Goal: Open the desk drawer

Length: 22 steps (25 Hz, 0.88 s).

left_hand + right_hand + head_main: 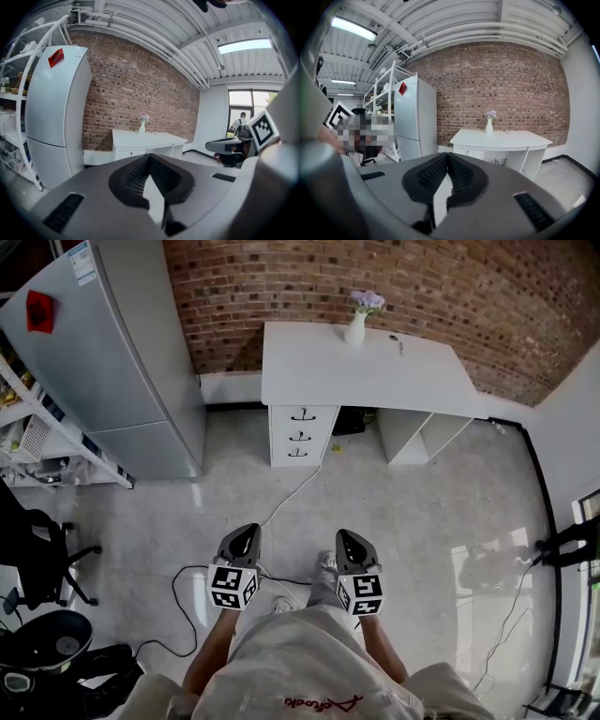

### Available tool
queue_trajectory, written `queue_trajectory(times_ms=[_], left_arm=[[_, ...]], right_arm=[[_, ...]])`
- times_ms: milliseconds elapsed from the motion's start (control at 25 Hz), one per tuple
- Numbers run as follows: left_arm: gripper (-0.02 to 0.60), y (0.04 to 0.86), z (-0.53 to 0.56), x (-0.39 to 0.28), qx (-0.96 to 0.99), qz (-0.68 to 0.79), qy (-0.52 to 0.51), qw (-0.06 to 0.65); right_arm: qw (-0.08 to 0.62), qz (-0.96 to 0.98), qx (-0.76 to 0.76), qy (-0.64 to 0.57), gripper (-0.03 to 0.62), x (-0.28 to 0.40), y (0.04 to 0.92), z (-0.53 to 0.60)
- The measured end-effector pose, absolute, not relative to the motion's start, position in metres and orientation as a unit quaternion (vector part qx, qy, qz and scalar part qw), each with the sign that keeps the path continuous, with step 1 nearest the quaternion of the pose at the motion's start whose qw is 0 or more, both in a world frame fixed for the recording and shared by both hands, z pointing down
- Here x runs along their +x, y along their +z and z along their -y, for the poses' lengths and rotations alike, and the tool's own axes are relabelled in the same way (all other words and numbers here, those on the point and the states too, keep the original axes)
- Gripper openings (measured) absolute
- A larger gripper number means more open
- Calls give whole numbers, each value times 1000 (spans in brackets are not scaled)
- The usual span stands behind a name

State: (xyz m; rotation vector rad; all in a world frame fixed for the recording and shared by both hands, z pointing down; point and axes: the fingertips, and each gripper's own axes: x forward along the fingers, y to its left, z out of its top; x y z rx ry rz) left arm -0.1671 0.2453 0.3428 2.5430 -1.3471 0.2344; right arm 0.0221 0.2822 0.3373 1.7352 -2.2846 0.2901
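Note:
A white desk (375, 371) stands against the brick wall, well ahead of me. Its stack of three drawers (300, 435) with dark handles sits under its left end, all pushed in. My left gripper (246, 532) and right gripper (345, 538) are held side by side over the floor, far short of the desk and pointing toward it. Both are shut with nothing between their jaws. In the left gripper view the desk (145, 140) shows beyond the closed left gripper (150, 157). In the right gripper view it (501, 140) stands past the closed right gripper (448, 157).
A white vase with flowers (356, 326) stands on the desk. A tall grey fridge (122, 362) is left of the desk, with a shelf rack (37, 427) and an office chair (37, 549) further left. A cable (291, 498) runs across the floor toward the drawers.

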Motion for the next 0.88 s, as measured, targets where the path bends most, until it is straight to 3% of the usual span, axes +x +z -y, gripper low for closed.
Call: queue_trajectory(times_ms=[360,880], left_arm=[[12,350,-201,-160,865,479,75,127],[12,371,-62,-113,847,503,94,148]], right_arm=[[131,791,587,107,17,35,354,-238],[134,818,544,130,17,71,381,-77]])
